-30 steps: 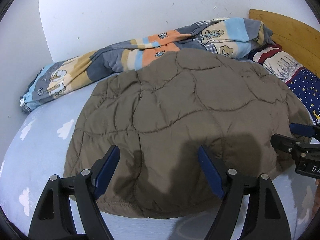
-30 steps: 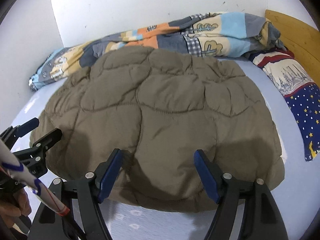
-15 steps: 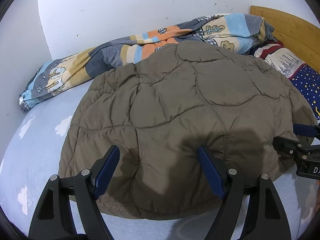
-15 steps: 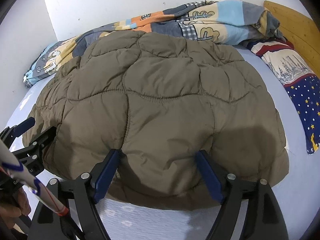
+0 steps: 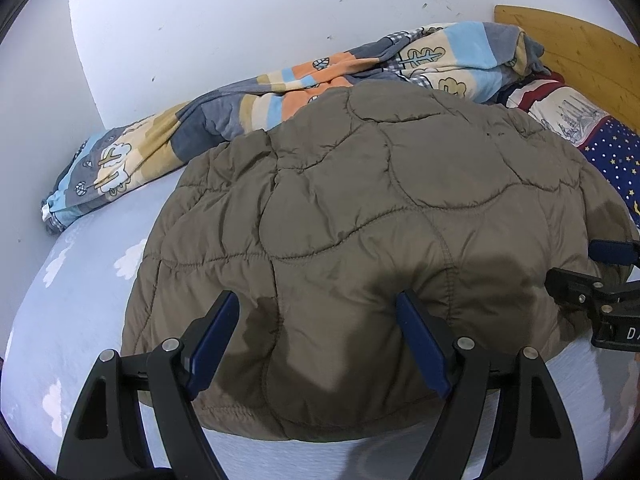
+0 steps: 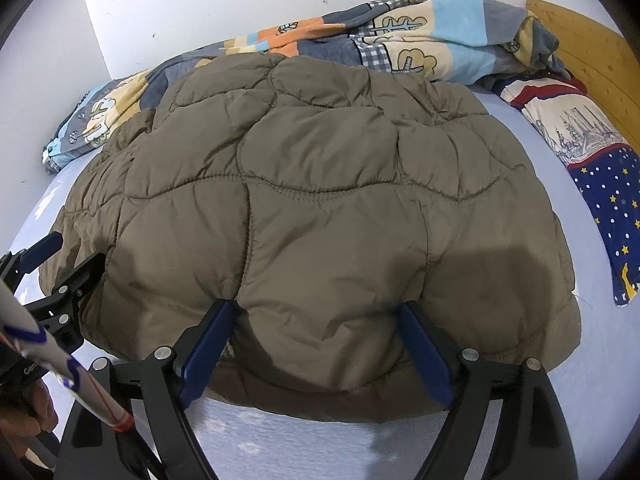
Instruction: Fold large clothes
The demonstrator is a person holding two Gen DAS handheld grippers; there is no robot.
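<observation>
One puffy quilted olive jacket [image 5: 360, 240]

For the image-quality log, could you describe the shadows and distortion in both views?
Left wrist view: sharp, fisheye bends the wall edge, dark shadow patches lie on the brown quilted jacket ahead of the open jaws. Right wrist view: same curvature, shadow on the jacket's near right part.

A plain white wall [image 5: 240, 32] with small dark scuffs fills the top of both views. A wooden headboard [image 6: 592, 40] stands at upper right. The bed [image 5: 80, 280], in a pale blue cloud-print sheet, spreads across the lower frame. Light is even, with soft shadows.
</observation>
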